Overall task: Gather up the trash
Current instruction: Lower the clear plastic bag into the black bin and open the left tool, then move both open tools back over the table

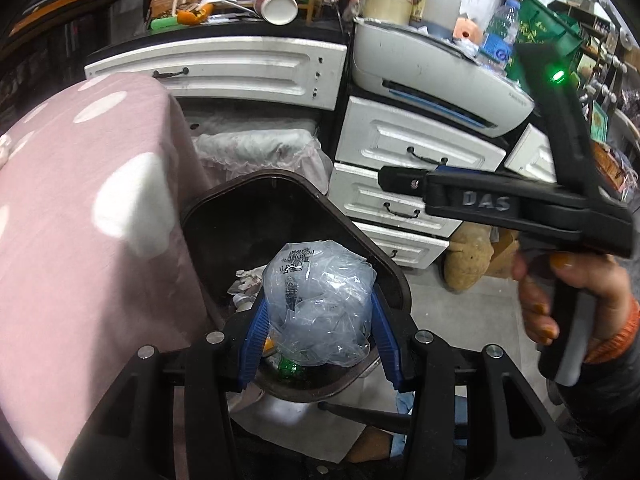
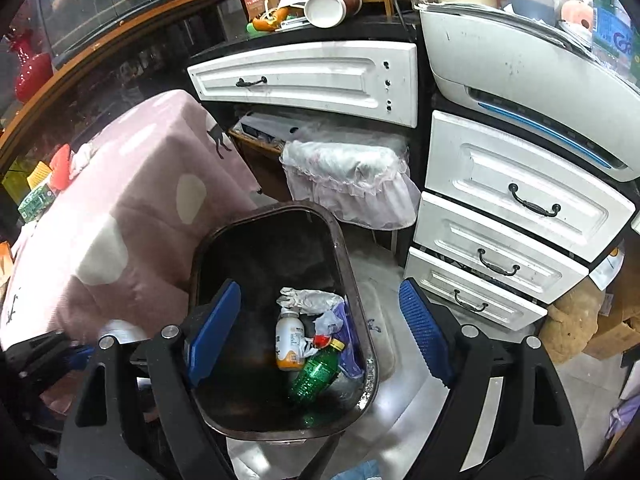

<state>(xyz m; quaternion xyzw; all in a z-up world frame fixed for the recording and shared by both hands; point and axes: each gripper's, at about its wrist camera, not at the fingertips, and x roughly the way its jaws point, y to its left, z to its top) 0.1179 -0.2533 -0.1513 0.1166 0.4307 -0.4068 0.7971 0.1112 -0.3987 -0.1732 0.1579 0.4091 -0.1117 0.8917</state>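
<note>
A crumpled clear plastic bag (image 1: 320, 300) sits between the blue pads of my left gripper (image 1: 318, 314), which is shut on it just above the dark trash bin (image 1: 248, 184). In the right wrist view, my right gripper (image 2: 318, 296) hangs open over the same bin (image 2: 264, 216) with nothing between its fingers. Inside the bin lie a white bottle (image 2: 289, 342), a green bottle (image 2: 316, 372) and crumpled paper (image 2: 308, 298). The left wrist view shows the right gripper (image 1: 390, 179) from the side, up and to the right of the bin, in a person's hand (image 1: 560, 300).
A pink cloth with white dots (image 1: 80, 200) drapes a table right beside the bin on the left. White drawers (image 2: 520, 200) and a printer (image 1: 432, 76) stand behind and to the right. A frilled cover (image 2: 352, 176) is behind the bin, a brown sack (image 1: 468, 256) on the floor.
</note>
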